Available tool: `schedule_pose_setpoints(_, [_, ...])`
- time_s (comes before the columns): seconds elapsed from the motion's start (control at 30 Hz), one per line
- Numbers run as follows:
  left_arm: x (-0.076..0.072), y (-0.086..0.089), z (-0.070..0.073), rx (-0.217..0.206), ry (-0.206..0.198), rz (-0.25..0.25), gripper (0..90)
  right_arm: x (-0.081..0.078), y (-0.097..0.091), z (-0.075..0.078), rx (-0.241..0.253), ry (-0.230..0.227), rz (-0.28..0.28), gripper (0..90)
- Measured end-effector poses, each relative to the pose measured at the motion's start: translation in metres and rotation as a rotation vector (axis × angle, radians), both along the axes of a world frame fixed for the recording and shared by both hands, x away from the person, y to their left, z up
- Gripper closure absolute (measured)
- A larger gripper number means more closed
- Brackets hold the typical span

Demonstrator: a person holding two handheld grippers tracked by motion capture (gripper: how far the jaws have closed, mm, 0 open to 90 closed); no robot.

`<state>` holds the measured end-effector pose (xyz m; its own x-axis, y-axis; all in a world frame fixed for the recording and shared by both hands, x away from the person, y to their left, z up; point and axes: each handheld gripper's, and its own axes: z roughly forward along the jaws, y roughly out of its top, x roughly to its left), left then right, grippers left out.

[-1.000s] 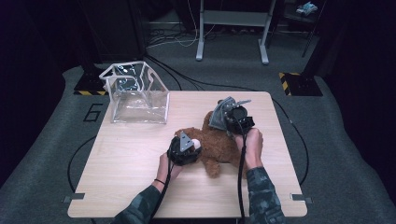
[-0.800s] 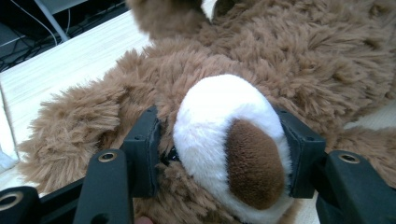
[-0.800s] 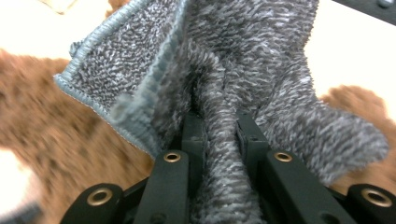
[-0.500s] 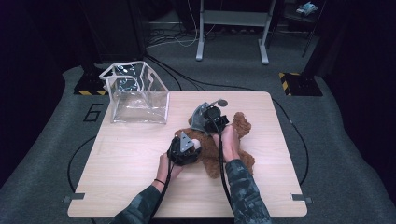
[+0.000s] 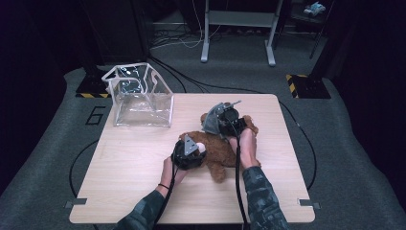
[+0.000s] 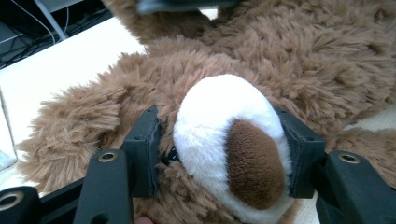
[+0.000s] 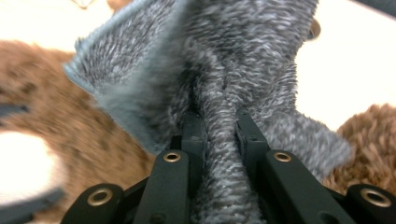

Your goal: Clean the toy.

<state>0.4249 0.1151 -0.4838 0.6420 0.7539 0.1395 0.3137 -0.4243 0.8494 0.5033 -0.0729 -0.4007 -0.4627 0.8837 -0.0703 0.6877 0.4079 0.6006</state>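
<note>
Figure. Dressing a teddy bear (image 5: 218, 151) on the tabletop (image 5: 129, 167), high view and both gripper views. The bear lay near the middle of the tabletop, well apart from the clear plastic box (image 5: 141, 96) at the far left corner. The left gripper (image 6: 224, 144) had its fingers (image 6: 147, 154) clamped on either side of the bear's white muzzle (image 6: 224, 116), steadying the head; in the high view this gripper (image 5: 188, 152) sat at the bear's near left side. The right gripper (image 7: 219, 130) had its fingers (image 7: 191, 133) pinched together on a bunched fold of grey fuzzy cloth (image 7: 224, 60), apparently a small garment, and in the high view it (image 5: 225, 119) hung over the bear's far end. Judged progress: both grasps were made and the cloth had been brought to the bear, but it was not yet fitted on. Left to do, by this reading: spreading the cloth, drawing it over the bear, and letting go.
</note>
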Motion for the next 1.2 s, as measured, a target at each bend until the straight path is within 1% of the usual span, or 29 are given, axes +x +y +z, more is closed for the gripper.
schedule_pose_setpoints(0.03, [-0.001,-0.001,0.0,0.003,0.001,0.002,42.0,-0.001,-0.006,-0.003,0.021,0.008,-0.016,77.7])
schedule_pose_setpoints(0.07, [-0.001,-0.001,0.0,0.001,0.003,0.004,42.0,-0.001,-0.014,-0.003,0.017,-0.001,-0.035,77.7])
schedule_pose_setpoints(0.13, [0.0,0.001,0.0,-0.005,0.01,0.001,42.0,0.0,-0.022,-0.002,-0.016,-0.018,-0.071,77.8])
schedule_pose_setpoints(0.17, [0.0,0.002,0.0,-0.007,0.012,-0.005,41.9,0.0,-0.029,-0.002,-0.046,-0.029,-0.096,77.8])
schedule_pose_setpoints(0.2, [0.0,0.001,0.0,-0.006,0.011,-0.004,41.9,-0.001,-0.035,-0.001,-0.05,-0.022,-0.114,77.9])
schedule_pose_setpoints(0.23, [-0.001,0.001,0.0,-0.008,0.011,-0.001,41.9,0.0,-0.04,-0.001,-0.055,-0.03,-0.126,77.9])
schedule_pose_setpoints(0.27, [-0.001,0.0,0.0,-0.01,0.01,0.002,41.9,0.0,-0.044,-0.002,-0.091,-0.031,-0.163,77.9])
schedule_pose_setpoints(0.3, [-0.001,0.001,0.0,-0.008,0.011,0.0,41.9,-0.001,-0.048,-0.002,-0.114,-0.028,-0.175,77.9])
schedule_pose_setpoints(0.37, [-0.001,0.001,-0.001,-0.016,0.007,0.001,41.9,-0.001,-0.058,-0.005,-0.12,-0.017,-0.201,77.9])
schedule_pose_setpoints(0.4, [-0.001,0.002,0.0,-0.014,0.011,-0.004,41.9,-0.001,-0.062,-0.006,-0.131,-0.02,-0.217,77.9])
schedule_pose_setpoints(0.43, [-0.001,0.002,0.0,-0.015,0.012,-0.007,41.9,-0.002,-0.068,-0.006,-0.146,-0.012,-0.216,77.8])
schedule_pose_setpoints(0.5, [-0.001,0.002,0.0,-0.015,0.013,-0.009,41.9,-0.004,-0.076,-0.003,-0.135,-0.017,-0.245,77.7])
schedule_pose_setpoints(0.53, [-0.001,0.002,0.0,-0.014,0.013,-0.009,42.0,-0.006,-0.079,0.0,-0.126,-0.028,-0.263,77.7])
schedule_pose_setpoints(0.57, [0.0,0.002,0.0,-0.012,0.013,-0.01,42.0,-0.009,-0.083,0.005,-0.121,-0.049,-0.257,77.7])
schedule_pose_setpoints(0.6, [0.0,0.003,0.0,-0.01,0.011,-0.008,41.9,-0.011,-0.083,0.009,-0.114,-0.058,-0.27,77.6])
schedule_pose_setpoints(0.63, [0.0,0.003,0.0,-0.013,0.015,-0.008,41.9,-0.014,-0.083,0.014,-0.096,-0.079,-0.262,77.6])
schedule_pose_setpoints(0.73, [0.001,0.002,0.001,-0.014,0.021,-0.005,41.9,-0.024,-0.075,0.028,-0.018,-0.127,-0.218,77.3])
schedule_pose_setpoints(0.77, [0.001,0.002,0.001,-0.01,0.019,-0.003,41.9,-0.028,-0.068,0.032,0.024,-0.129,-0.182,77.3])
schedule_pose_setpoints(0.8, [0.002,0.002,0.001,-0.008,0.02,-0.003,41.9,-0.03,-0.063,0.032,0.04,-0.129,-0.153,77.2])
schedule_pose_setpoints(0.83, [0.002,0.001,0.001,-0.007,0.021,-0.003,41.9,-0.032,-0.056,0.031,0.056,-0.11,-0.12,77.2])
schedule_pose_setpoints(0.87, [0.002,0.001,0.001,-0.006,0.021,-0.002,41.9,-0.033,-0.048,0.028,0.063,-0.095,-0.091,77.1])
schedule_pose_setpoints(0.9, [0.001,0.001,0.001,-0.005,0.022,0.0,41.9,-0.034,-0.042,0.022,0.06,-0.083,-0.06,77.1])
schedule_pose_setpoints(0.93, [0.001,0.001,0.002,-0.002,0.024,-0.001,41.9,-0.034,-0.037,0.014,0.04,-0.071,-0.04,77.1])
schedule_pose_setpoints(1.0, [0.001,0.001,0.002,0.0,0.021,-0.001,41.9,-0.033,-0.037,0.003,0.005,-0.063,-0.048,77.2])
schedule_pose_setpoints(1.07, [0.002,0.0,0.001,-0.007,0.018,0.003,41.9,-0.03,-0.051,-0.004,0.052,-0.052,-0.088,77.3])
schedule_pose_setpoints(1.13, [0.002,0.0,0.001,-0.009,0.019,0.004,41.9,-0.03,-0.062,-0.005,0.002,-0.058,-0.138,77.3])
schedule_pose_setpoints(1.17, [0.002,0.0,0.001,-0.009,0.019,0.004,41.9,-0.03,-0.069,-0.006,0.0,-0.049,-0.157,77.4])
schedule_pose_setpoints(1.2, [0.002,0.0,0.001,-0.009,0.02,0.004,41.9,-0.029,-0.078,-0.008,-0.005,-0.042,-0.189,77.3])
